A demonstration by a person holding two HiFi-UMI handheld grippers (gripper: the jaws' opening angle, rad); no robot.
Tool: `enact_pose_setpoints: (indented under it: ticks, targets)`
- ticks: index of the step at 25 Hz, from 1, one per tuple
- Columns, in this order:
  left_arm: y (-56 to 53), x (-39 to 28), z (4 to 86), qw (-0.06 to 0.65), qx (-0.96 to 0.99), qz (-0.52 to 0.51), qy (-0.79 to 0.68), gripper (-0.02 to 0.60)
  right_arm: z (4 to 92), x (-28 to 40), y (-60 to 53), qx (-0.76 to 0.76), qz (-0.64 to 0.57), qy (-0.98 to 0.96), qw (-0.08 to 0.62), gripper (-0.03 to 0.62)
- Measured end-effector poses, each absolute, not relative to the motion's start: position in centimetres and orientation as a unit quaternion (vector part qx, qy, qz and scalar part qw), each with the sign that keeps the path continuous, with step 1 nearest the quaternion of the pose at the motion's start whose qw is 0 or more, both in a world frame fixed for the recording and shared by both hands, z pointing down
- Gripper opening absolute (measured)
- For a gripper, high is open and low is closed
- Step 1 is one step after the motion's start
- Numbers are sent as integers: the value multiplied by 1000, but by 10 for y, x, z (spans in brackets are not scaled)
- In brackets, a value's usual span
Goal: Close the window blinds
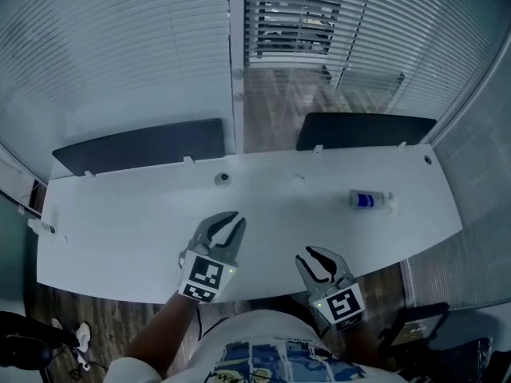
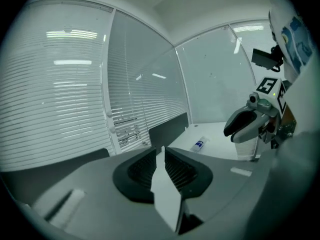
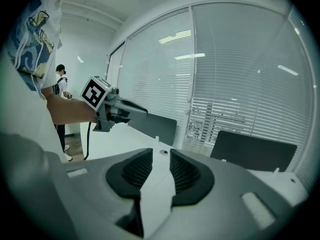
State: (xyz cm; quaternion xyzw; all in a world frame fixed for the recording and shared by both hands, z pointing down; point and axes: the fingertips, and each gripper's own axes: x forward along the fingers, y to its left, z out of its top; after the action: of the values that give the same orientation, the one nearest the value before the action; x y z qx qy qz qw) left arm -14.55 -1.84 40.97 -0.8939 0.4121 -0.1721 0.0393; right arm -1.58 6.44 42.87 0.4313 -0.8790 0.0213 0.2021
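White slatted blinds (image 1: 120, 54); smooth desk (image 1: 120, 238); left tongs (image 1: 231, 219), right tongs (image 1: 314, 253) ajar.

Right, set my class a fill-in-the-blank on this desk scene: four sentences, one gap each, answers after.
The bottle lying on the desk has a ____ label.
Of the left gripper and the right gripper, the one nearer the bottle is the ____.
Behind the desk stand ____ dark panels.
Between each gripper's jaws there is ____.
Missing words: blue; right; two; nothing.
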Motion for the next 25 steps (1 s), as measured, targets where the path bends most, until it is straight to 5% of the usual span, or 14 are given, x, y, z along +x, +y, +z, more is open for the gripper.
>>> enact_pose_setpoints:
  ticks: [25]
  targets:
    - [-255,-136,416,167,-800,-311,485,86,436,94,1,471,40,-852,227,94]
